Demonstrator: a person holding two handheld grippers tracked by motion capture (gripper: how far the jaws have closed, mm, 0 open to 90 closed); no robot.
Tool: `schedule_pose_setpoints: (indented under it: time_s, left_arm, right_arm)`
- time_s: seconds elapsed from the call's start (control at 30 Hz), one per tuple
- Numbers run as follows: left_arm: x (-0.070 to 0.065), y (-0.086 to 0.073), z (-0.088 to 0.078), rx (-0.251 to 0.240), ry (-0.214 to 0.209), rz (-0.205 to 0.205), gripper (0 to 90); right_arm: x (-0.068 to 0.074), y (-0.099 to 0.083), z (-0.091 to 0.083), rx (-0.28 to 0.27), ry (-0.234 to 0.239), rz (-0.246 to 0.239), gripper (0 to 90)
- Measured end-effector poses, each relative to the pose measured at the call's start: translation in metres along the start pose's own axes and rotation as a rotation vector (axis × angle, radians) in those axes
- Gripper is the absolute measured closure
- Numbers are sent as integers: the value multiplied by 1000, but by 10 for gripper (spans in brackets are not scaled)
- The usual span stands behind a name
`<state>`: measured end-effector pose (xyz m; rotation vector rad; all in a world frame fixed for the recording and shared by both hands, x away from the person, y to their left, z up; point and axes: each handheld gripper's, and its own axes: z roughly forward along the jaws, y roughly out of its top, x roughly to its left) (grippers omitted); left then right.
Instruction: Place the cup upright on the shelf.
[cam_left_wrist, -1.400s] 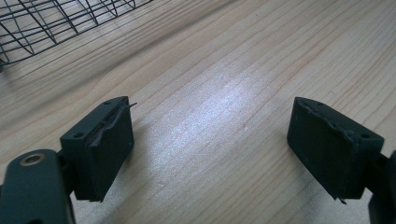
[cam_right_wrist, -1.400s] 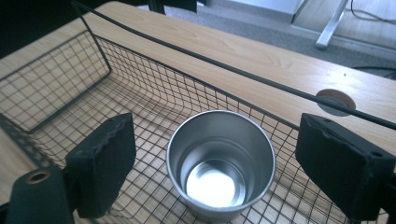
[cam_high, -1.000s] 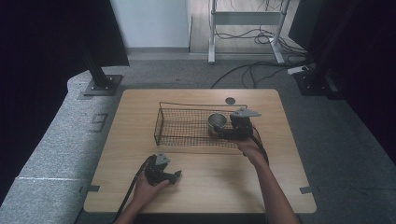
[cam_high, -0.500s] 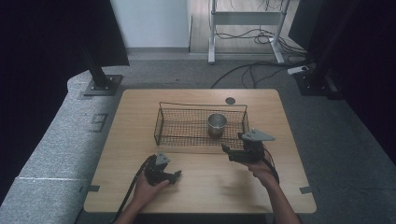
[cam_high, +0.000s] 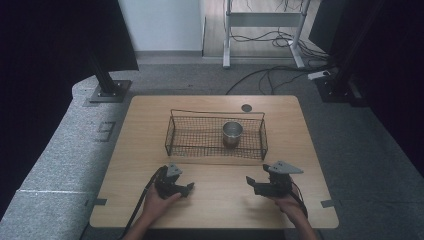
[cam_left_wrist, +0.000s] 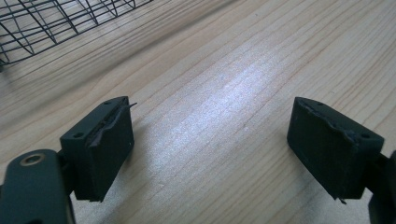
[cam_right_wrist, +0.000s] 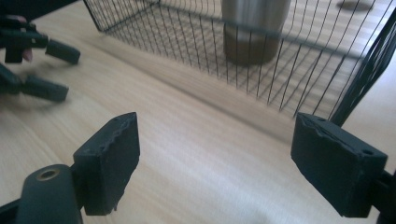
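A black wire basket (cam_high: 172, 137) stands mid-table, and a steel cup (cam_high: 232, 133) is upright inside it toward its right end. In the right gripper view the cup (cam_right_wrist: 254, 28) shows behind the basket mesh (cam_right_wrist: 187, 42). My right gripper (cam_high: 252, 184) rests low at the front right of the table, open and empty, jaws wide apart over bare wood. My left gripper (cam_high: 189, 188) sits at the front left, also open with nothing between its jaws. In the left gripper view a corner of the basket (cam_left_wrist: 42, 23) is at the upper left.
The wooden table (cam_high: 150, 120) has a small round dark disc (cam_high: 246, 107) behind the basket. Grey carpet, a stand base (cam_high: 107, 90) and cables lie beyond the far edge. The left gripper (cam_right_wrist: 46, 70) appears at the far left of the right gripper view.
My right gripper has drawn back from the cup in the basket to the table's front right and stands open. The cup stays in the basket. The left gripper has barely moved.
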<state>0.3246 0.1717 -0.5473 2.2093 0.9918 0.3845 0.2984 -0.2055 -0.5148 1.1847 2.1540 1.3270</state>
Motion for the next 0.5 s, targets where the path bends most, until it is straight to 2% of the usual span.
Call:
schedule_pose_setpoints:
  time_s: [0.1, 0.27, 0.4, 0.5]
  left_arm:
    - [0, 0, 0, 0, 0, 0, 145]
    - [0, 0, 0, 0, 0, 0, 145]
    - [0, 0, 0, 0, 0, 0, 145]
    - [0, 0, 0, 0, 0, 0, 145]
  right_arm:
    - [-1, -6, 2, 13, 1, 7, 153]
    - [-5, -8, 3, 5, -12, 21, 156]
    - [-4, -11, 4, -2, 5, 13, 155]
    - [-4, -14, 7, 26, -8, -1, 153]
